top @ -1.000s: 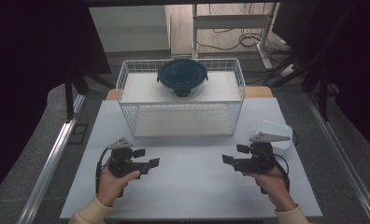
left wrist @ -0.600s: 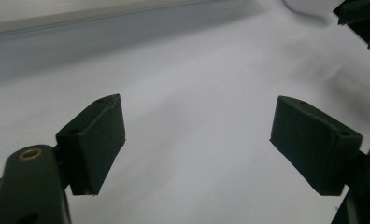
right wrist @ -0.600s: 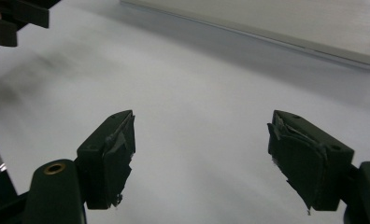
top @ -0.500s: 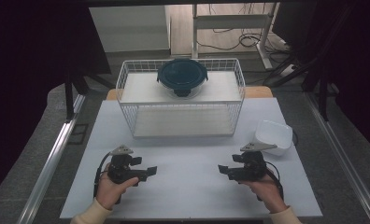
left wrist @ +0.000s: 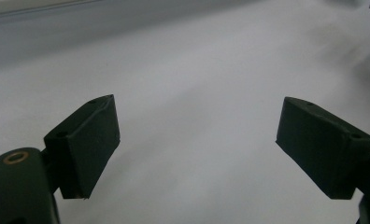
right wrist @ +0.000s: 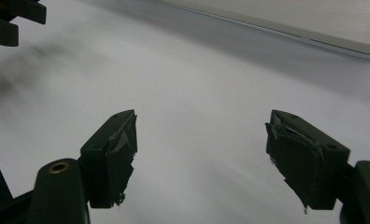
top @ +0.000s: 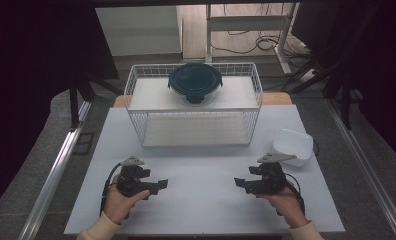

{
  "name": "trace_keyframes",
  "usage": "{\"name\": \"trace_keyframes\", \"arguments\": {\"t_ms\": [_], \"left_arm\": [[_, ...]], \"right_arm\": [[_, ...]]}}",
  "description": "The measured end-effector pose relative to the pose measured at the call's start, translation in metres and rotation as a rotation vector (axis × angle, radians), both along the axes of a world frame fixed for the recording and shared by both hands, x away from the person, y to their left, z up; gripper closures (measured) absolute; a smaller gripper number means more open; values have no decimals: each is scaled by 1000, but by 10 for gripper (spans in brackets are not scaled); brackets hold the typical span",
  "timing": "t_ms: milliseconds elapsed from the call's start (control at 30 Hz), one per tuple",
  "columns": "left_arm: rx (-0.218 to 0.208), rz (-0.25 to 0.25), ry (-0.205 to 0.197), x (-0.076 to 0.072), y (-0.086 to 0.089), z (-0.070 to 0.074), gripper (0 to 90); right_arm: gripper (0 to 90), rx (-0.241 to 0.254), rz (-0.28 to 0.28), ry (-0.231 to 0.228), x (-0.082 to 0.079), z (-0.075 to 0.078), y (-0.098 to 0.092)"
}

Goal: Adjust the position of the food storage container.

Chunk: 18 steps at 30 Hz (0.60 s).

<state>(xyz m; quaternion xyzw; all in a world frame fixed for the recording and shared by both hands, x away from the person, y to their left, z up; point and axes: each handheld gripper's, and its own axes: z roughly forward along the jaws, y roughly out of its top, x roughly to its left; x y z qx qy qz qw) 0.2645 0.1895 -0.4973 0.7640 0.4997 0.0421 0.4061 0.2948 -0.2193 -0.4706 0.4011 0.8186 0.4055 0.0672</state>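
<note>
**Both grippers low over the desk, fingers apart and empty**

While we hold both grippers low over the white desk (top: 201,200), neither one has anything in its grasp. Our left gripper (top: 162,185) sits in the left hand (top: 117,202), its fingers (left wrist: 87,144) pointing inward toward the other gripper. They stand wide apart and have just been opening further; between them we see bare desk and nothing else. Our right gripper (top: 238,182) sits in the right hand (top: 286,202), pointing back toward the left one. Its fingers (right wrist: 110,156) are also well apart, with torn padding along their inner faces and nothing between them.

Between the two sets of fingertips lies an open stretch of desk; the grippers face each other across it and do not touch. In the right gripper view the dark tips of the left gripper show at the upper left, well beyond our own fingers.

Just behind the right gripper's fingers, off to the outer side, stands a white bowl (top: 292,146), near the gripper but apart from it. Farther beyond both sets of fingers stands a white wire rack (top: 193,112) with two levels. On its upper shelf rests a glass container with a dark blue lid (top: 194,82), well away from either gripper.
</note>
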Motion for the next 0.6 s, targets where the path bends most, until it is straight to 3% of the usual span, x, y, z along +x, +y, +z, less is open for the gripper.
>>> {"name": "trace_keyframes", "arguments": {"t_ms": [233,433,600], "left_arm": [[6,-5,13,2,4,2,136],[-2,14,13,3,14,3,144],[2,-6,22,2,15,2,156]], "right_arm": [[256,-4,-9,-31,3,19,-10],[277,-27,-69,-116,23,70,-39],[328,-34,-170,-129,49,103,-73]]}}
